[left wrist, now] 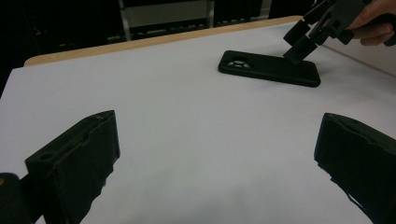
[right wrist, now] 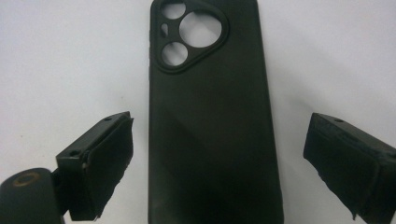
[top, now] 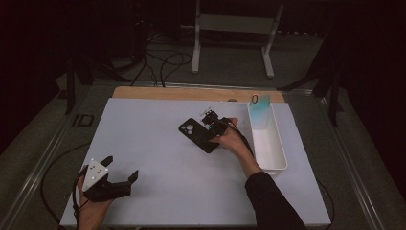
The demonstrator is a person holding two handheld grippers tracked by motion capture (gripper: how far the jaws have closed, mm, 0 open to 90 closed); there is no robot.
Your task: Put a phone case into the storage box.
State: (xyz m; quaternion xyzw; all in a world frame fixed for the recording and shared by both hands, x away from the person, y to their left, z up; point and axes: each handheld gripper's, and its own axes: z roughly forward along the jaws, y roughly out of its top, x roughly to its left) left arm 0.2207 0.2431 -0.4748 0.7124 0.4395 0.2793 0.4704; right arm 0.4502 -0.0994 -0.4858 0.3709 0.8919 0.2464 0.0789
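Note:
A black phone case (top: 197, 135) lies flat on the white board, back up, its camera cutout pointing far-left. My right gripper (top: 211, 123) hovers over the case's near-right end, open. In the right gripper view the case (right wrist: 210, 116) runs straight between the two jaws with gaps on both sides, and the gripper (right wrist: 219, 158) touches nothing. My left gripper (top: 122, 167) rests open near the board's front-left corner, far from the case. The left gripper view has its jaws wide apart around bare board (left wrist: 215, 154), with the case (left wrist: 271, 67) and the right gripper (left wrist: 303, 39) beyond.
A long white tray (top: 280, 153) stands along the board's right side, with a teal phone (top: 260, 112) leaning upright at its far end. The white board (top: 158, 158) covers a wooden table (top: 191, 93). A white stand (top: 196, 48) and cables sit on the floor behind.

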